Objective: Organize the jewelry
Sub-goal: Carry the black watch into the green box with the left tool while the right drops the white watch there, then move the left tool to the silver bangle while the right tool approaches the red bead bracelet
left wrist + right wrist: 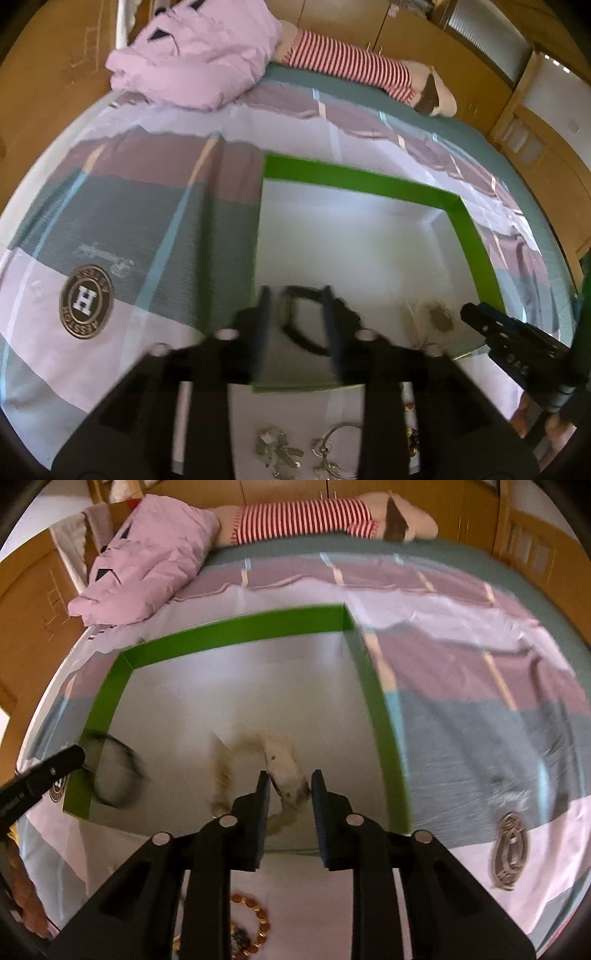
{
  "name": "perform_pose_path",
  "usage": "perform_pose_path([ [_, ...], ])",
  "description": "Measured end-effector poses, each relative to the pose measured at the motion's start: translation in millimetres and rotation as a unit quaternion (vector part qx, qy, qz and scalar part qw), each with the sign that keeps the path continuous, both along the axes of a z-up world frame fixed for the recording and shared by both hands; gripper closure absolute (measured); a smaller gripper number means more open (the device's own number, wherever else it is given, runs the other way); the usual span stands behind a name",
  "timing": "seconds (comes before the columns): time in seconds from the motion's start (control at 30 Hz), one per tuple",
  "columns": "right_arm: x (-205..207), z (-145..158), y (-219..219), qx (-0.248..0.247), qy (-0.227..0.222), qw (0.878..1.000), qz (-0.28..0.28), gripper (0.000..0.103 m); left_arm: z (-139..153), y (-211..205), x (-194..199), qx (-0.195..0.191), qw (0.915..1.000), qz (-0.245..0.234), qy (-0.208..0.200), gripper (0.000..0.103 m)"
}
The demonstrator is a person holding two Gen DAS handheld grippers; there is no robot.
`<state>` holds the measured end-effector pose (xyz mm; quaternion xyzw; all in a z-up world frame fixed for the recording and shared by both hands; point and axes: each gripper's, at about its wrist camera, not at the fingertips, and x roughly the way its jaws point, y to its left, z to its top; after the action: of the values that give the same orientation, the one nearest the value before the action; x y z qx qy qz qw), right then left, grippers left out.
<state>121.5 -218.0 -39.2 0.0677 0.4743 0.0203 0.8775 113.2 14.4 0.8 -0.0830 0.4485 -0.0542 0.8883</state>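
Jewelry in the green-walled box point(384, 716) on the bed point(480, 709)

Both hand-held grippers, left point(295, 328) and right point(288, 805), spread, pinching nothing; black bracelet point(299, 325) at box's near-left corner; bedsheet badge point(85, 302) reads "HOLSSY".

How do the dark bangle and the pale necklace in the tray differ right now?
The dark bangle is a plain black loop; the pale necklace is a cream, loosely sprawled strand with a whitish pendant.
The bangle lies against the green tray's left wall by the left gripper; the necklace lies mid-tray, in front of the right gripper.
Both rest on the tray floor, and neither is gripped.
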Motion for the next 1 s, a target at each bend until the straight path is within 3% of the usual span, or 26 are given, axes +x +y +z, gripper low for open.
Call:
perform_pose_path([
  [0.07,-5,9,2,0.011,-0.011,1.000,0.000,0.070,11,2,-10,-0.003,1.0000,-0.006,-0.006,0.070],
  [0.13,-18,25,7,0.011,-0.030,0.999,0.020,0.070,22,4,-30,-0.012,0.9997,-0.021,-0.009,0.070],
  [0.2,-43,40,16,0.004,-0.047,0.997,0.059,0.070,22,2,-52,0.008,0.9995,-0.031,-0.004,0.067],
  [0.27,-61,41,30,-0.007,-0.035,0.995,0.098,0.070,10,-1,-65,0.023,0.9986,-0.045,0.015,0.067],
  [0.37,-76,23,45,-0.019,-0.003,0.990,0.140,0.070,-21,-2,-78,0.016,0.9969,-0.050,0.059,0.067],
  [0.47,-80,-7,51,-0.052,0.040,0.987,0.144,0.070,-46,-14,-82,-0.005,0.9926,-0.065,0.102,0.067],
  [0.67,-82,-43,42,-0.090,0.084,0.985,0.119,0.070,-62,-33,-83,0.023,0.9904,-0.082,0.109,0.059],
  [0.8,-81,-55,51,-0.119,0.082,0.982,0.121,0.070,-71,-31,-81,0.016,0.9892,-0.076,0.124,0.060],
  [0.9,-81,-55,58,-0.130,0.074,0.981,0.120,0.072,-77,-35,-79,0.029,0.9886,-0.075,0.128,0.070],
  [0.97,-79,-55,59,-0.108,0.078,0.984,0.122,0.088,-77,-36,-78,0.037,0.9894,-0.067,0.123,0.085],
  [1.0,-78,-55,60,-0.106,0.077,0.984,0.120,0.089,-77,-36,-77,0.036,0.9895,-0.064,0.124,0.088],
])
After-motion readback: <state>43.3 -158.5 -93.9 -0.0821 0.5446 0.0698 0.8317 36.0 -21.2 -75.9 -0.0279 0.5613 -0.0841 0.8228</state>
